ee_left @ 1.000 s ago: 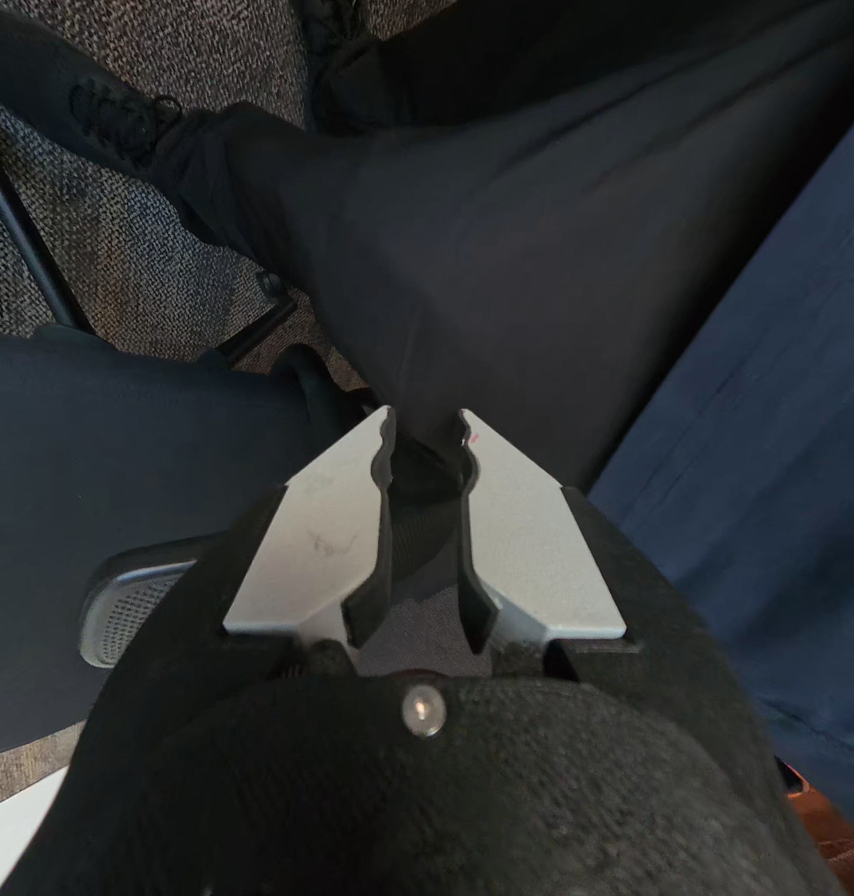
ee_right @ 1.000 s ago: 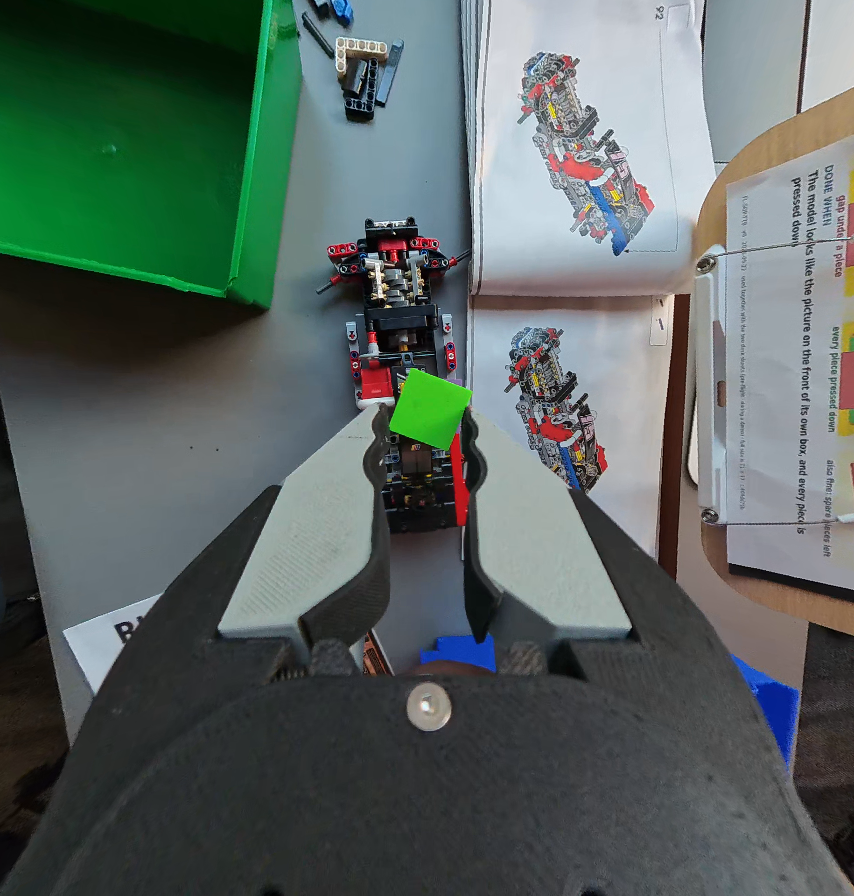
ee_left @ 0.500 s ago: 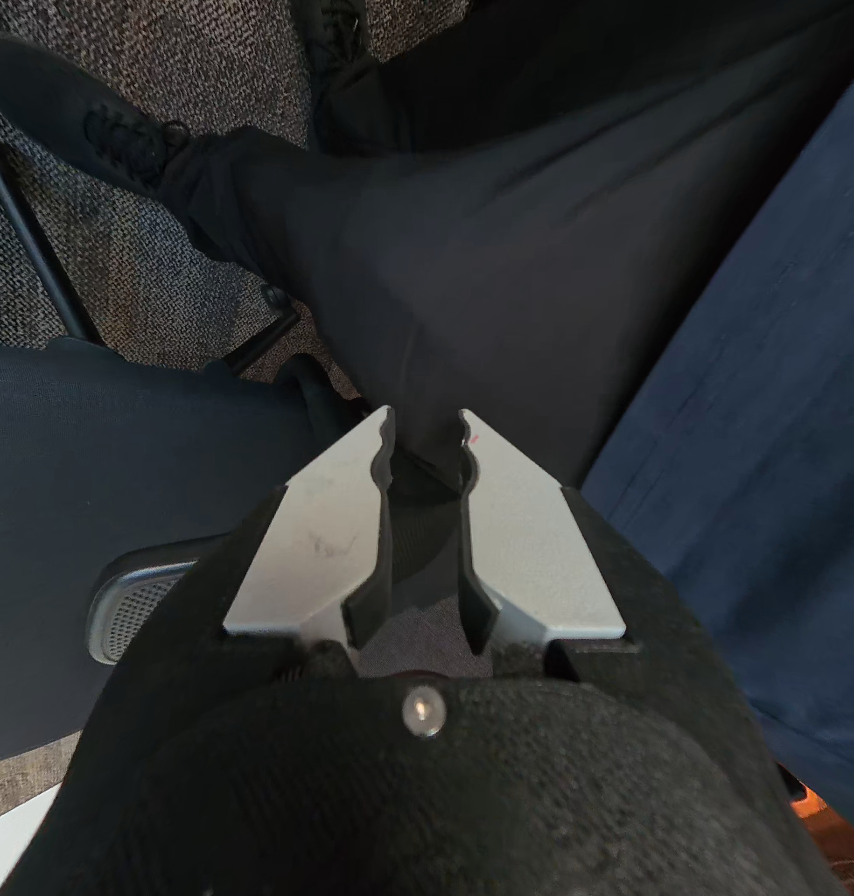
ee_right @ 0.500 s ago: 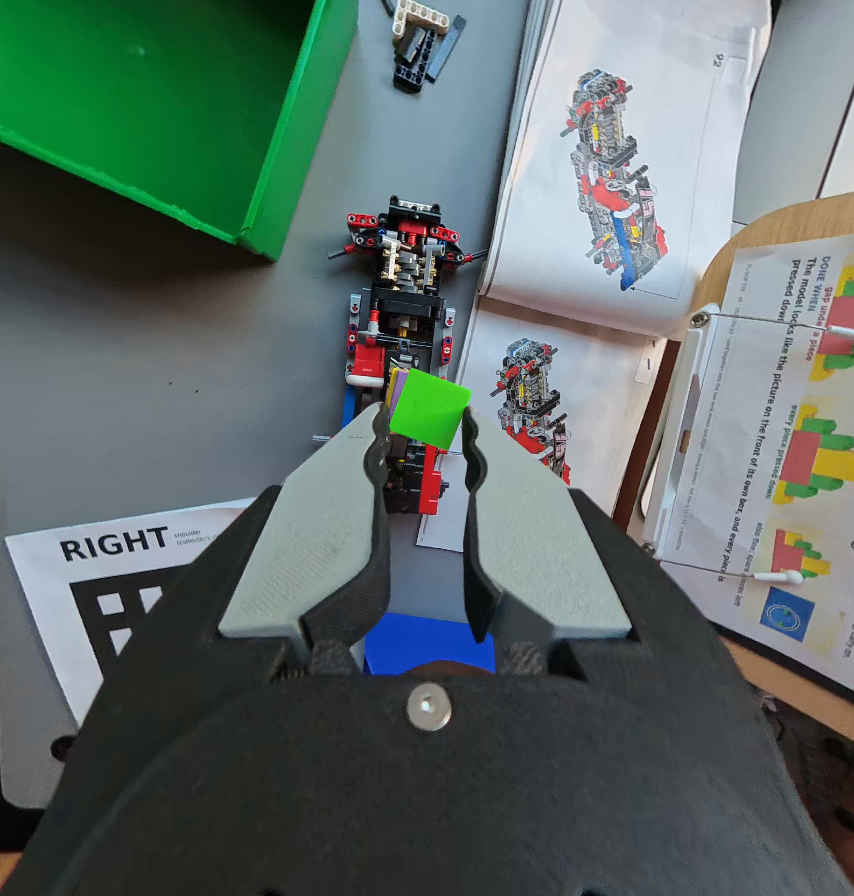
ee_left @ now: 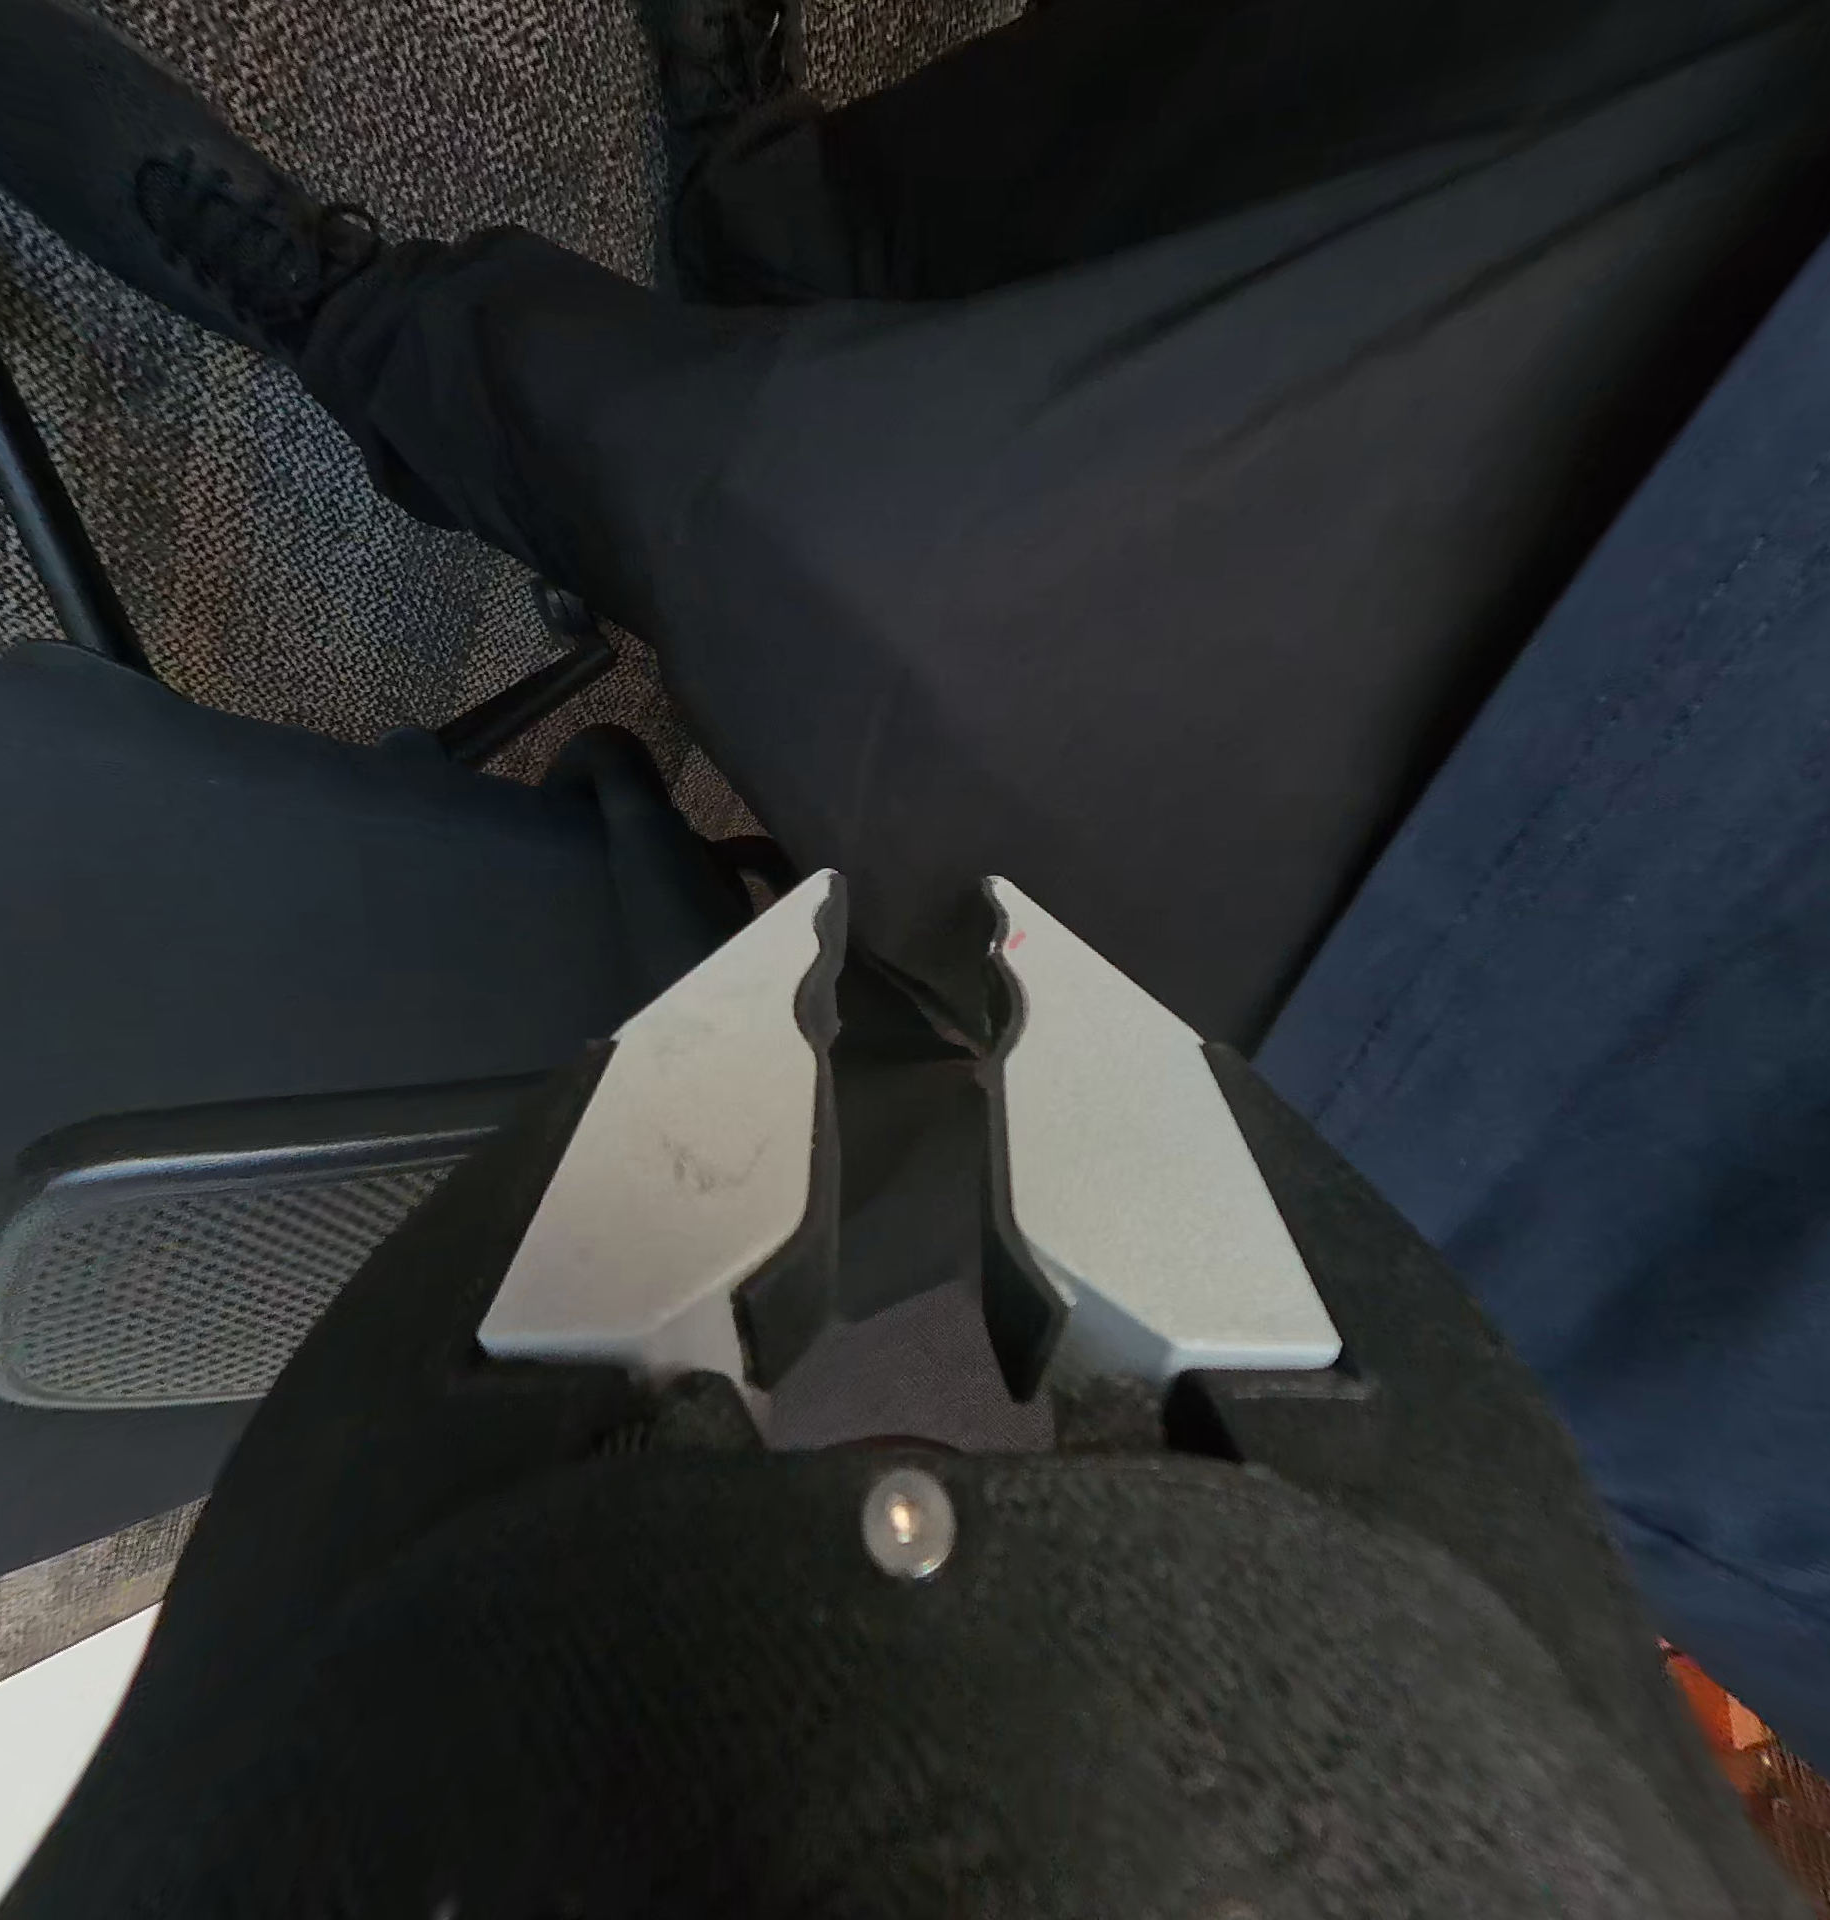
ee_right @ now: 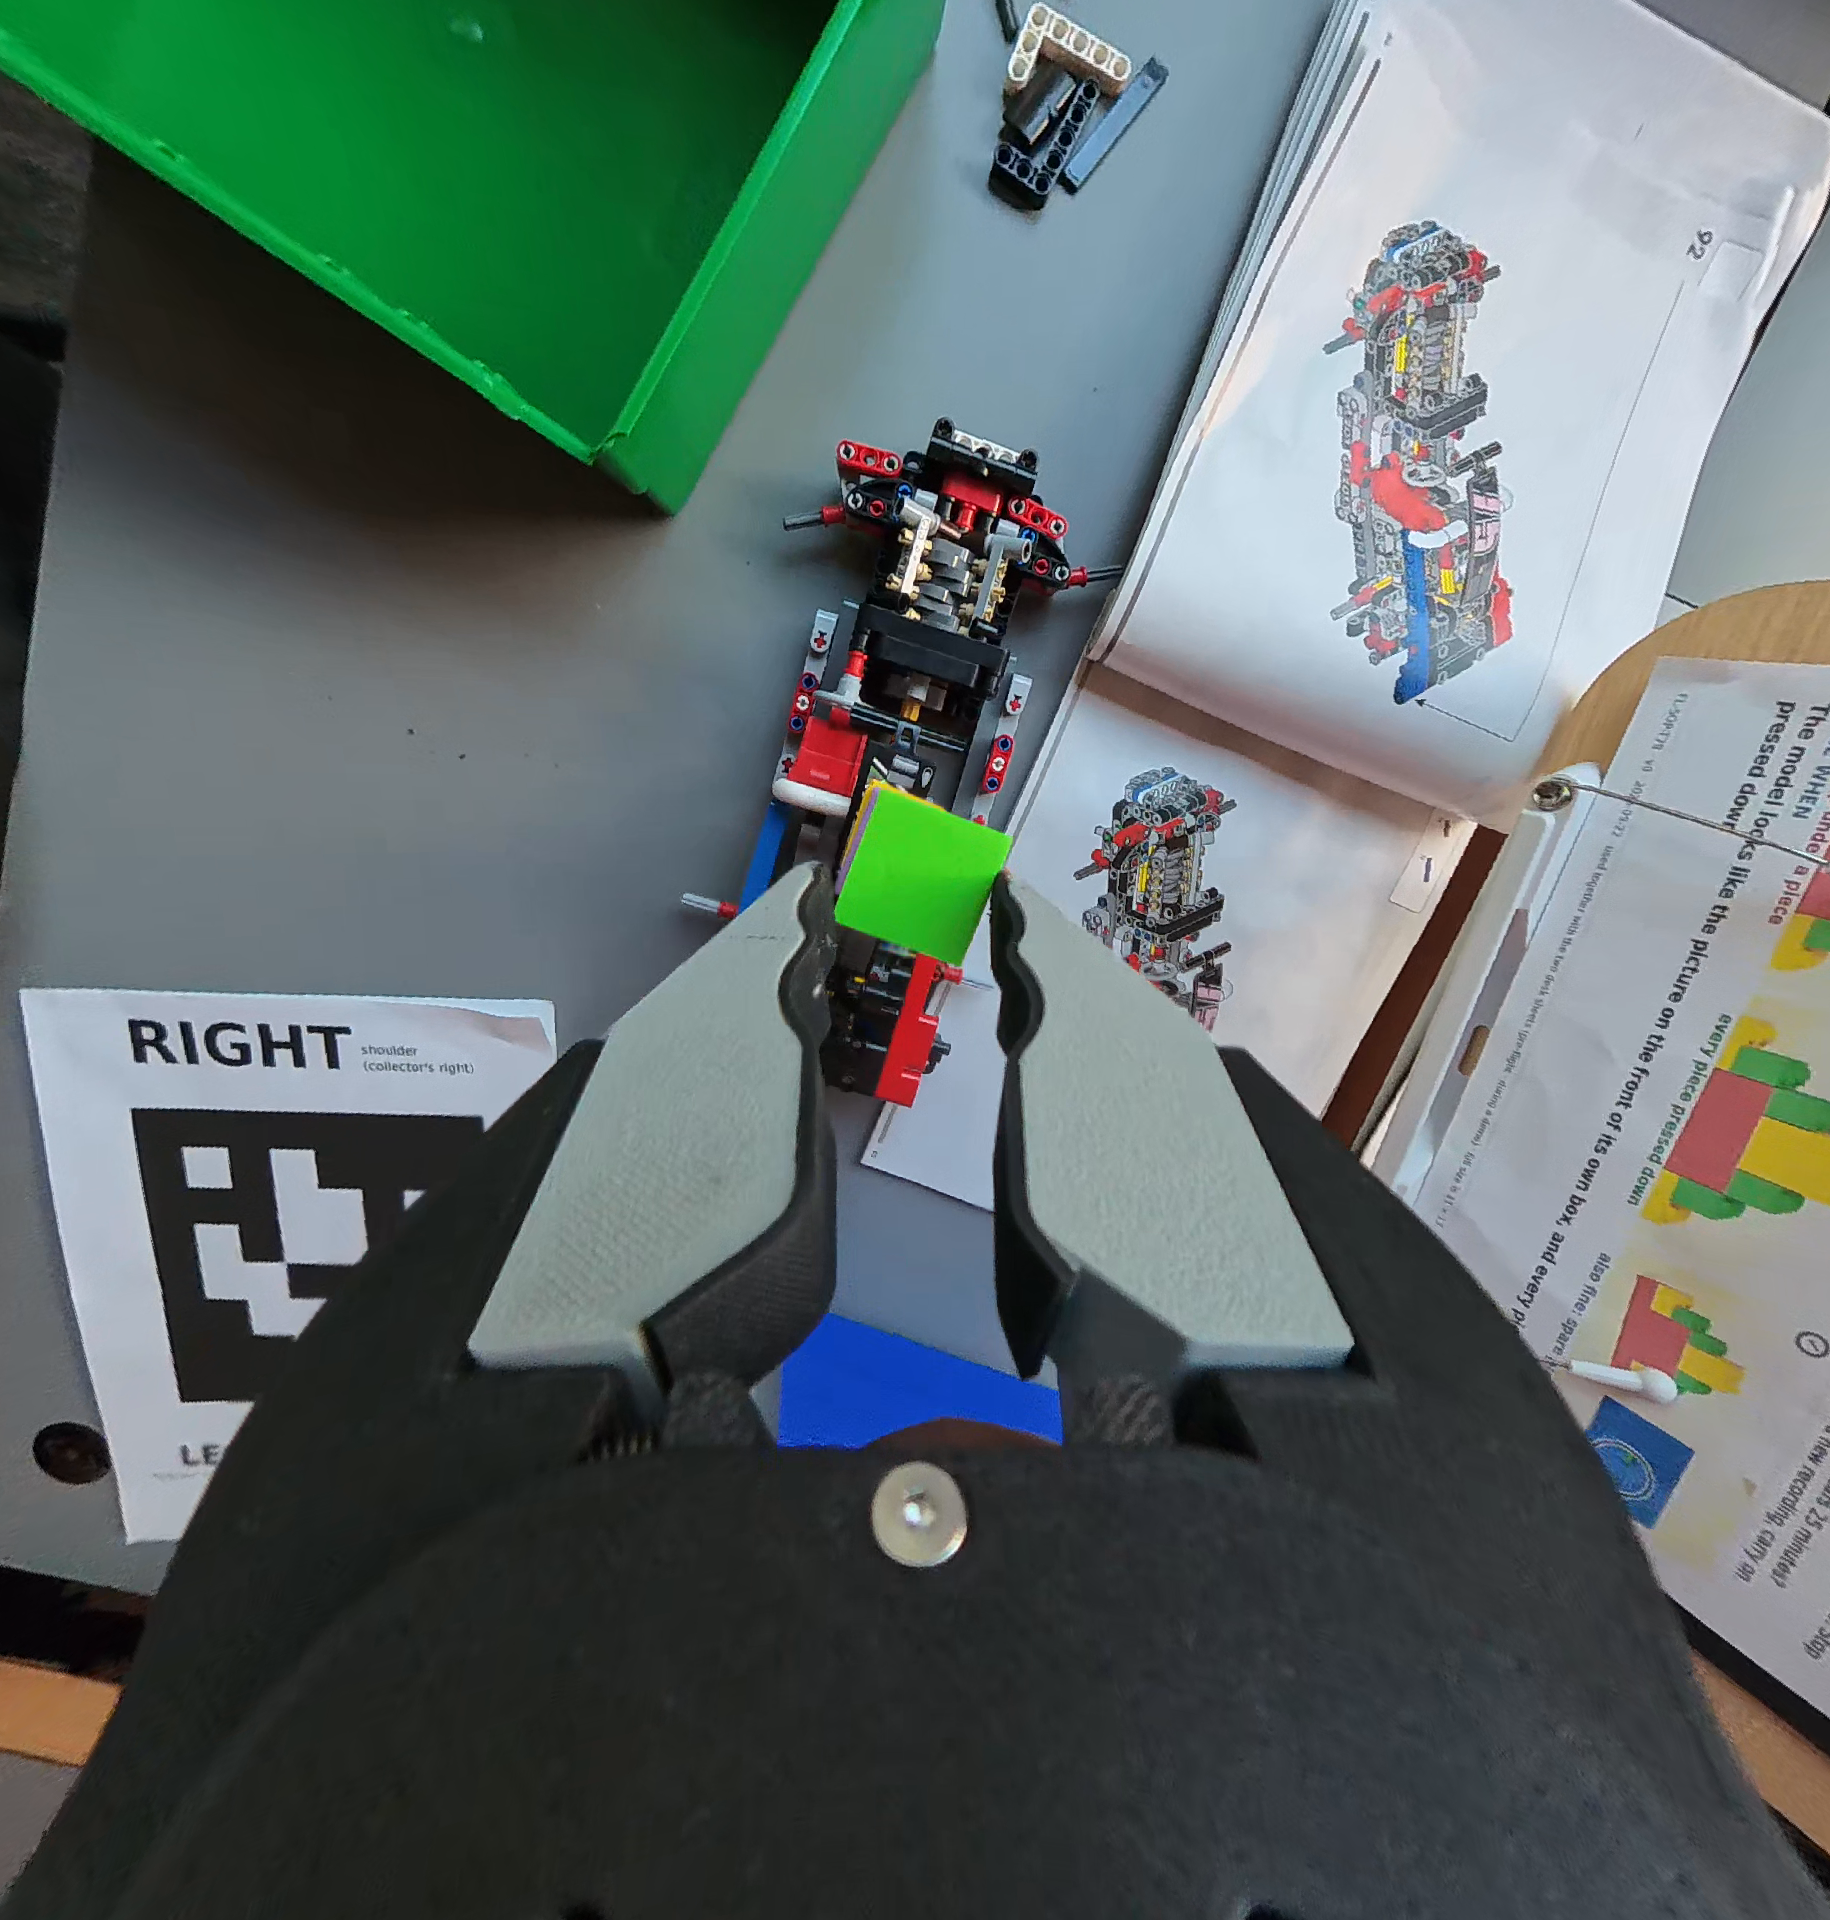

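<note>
Green block [ee_right: 921, 873] (flat bright face toward the camera, thin purple and yellow layers along its 9 o'clock edge): held off the tabletop [ee_right: 371, 675] at the tips of the right tongs [ee_right: 909, 888], one dark pad against each of its side edges. Directly beneath and beyond it, toward 12 o'clock, lies a partly built brick vehicle chassis [ee_right: 932, 623] in black, red and grey. Green bin [ee_right: 537, 208] at 11 o'clock; small heap of loose parts [ee_right: 1067, 104] at 12; open instruction booklet [ee_right: 1513, 364] from 1 to 3; printed marker sheet [ee_right: 267, 1143] at 8; blue block [ee_right: 911, 1382] at 6, close under the tongs' base.

Left tongs [ee_left: 911, 914]: well away from the tabletop, pointing down over a person's dark trouser leg [ee_left: 1098, 571], fingers parted with only that dark cloth seen between them and nothing plainly gripped. Speckled carpet [ee_left: 215, 468] at 10 o'clock, chair armrest [ee_left: 215, 1268] at 8, navy cloth [ee_left: 1669, 935] at 3
</note>
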Tool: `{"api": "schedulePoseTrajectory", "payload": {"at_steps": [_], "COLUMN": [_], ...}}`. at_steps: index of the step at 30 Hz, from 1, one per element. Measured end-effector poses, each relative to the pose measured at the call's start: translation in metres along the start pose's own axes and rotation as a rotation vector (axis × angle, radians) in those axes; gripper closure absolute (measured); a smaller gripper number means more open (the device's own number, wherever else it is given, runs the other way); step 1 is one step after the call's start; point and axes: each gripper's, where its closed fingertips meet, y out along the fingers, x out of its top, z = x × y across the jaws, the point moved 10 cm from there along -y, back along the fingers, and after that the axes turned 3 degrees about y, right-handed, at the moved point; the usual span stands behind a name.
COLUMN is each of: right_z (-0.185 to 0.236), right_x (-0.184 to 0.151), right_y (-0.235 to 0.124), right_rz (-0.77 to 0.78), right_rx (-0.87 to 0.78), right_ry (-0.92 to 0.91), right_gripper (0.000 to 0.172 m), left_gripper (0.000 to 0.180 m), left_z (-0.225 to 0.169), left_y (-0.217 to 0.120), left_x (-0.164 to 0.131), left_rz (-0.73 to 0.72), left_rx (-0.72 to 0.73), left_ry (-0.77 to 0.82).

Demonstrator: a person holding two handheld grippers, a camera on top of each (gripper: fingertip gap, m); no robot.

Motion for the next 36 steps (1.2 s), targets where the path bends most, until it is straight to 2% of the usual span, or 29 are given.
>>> {"api": "schedulePoseTrajectory", "payload": {"at_steps": [6,15,36], "right_z": [0.003,0.004,0.001], "right_x": [-0.001,-0.006,-0.005], "right_y": [0.006,0.009,0.012], "right_rz": [-0.019,-0.032,-0.01], "right_rx": [-0.004,-0.007,-0.002], "right_ry": [0.039,0.068,0.049], "right_gripper": [0.144,0.144,0.144], "left_gripper": [0.159,0.158,0.158], "left_z": [-0.01,-0.008,-0.008], "left_y": [0.008,0.0,0.002], "left_x": [0.0,0.004,0.004], "left_rz": [0.01,0.015,0.017], "left_rx": [0.002,0.014,0.007], "left_ry": [0.008,0.018,0.014]}}
